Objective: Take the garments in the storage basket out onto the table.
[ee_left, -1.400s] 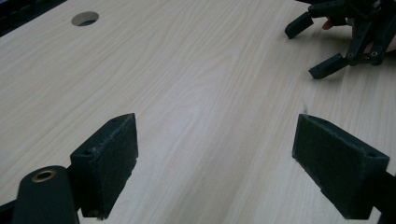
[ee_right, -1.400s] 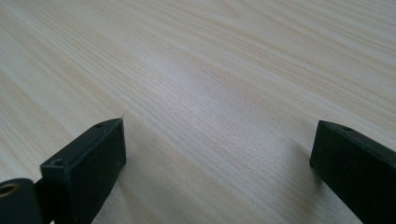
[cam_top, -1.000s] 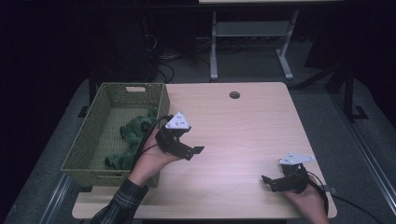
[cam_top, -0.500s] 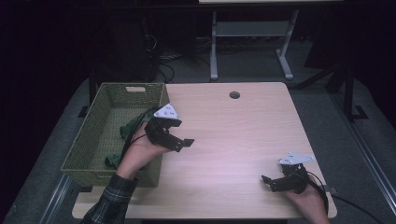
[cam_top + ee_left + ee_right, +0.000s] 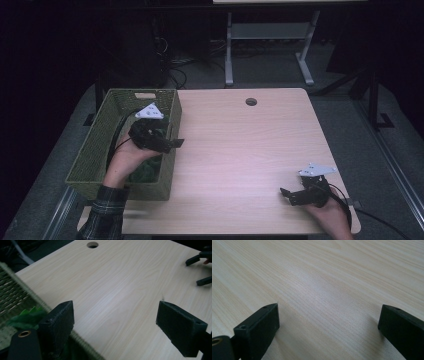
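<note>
High view: the left gripper (image 5: 167, 142) hangs over the right wall of the woven basket (image 5: 95, 150) at the bench's left edge, jaws spread and empty. Dark green cloth (image 5: 145, 170) lies inside. The right gripper (image 5: 290, 196) rests near the bench's front right corner, also parted.

Left gripper view: the green cloth (image 5: 27, 316) looks soft, light and crumpled; pinching a raised fold should suit.

Right gripper view: wide jaws over bare bench (image 5: 324, 277), holding nothing.
</note>
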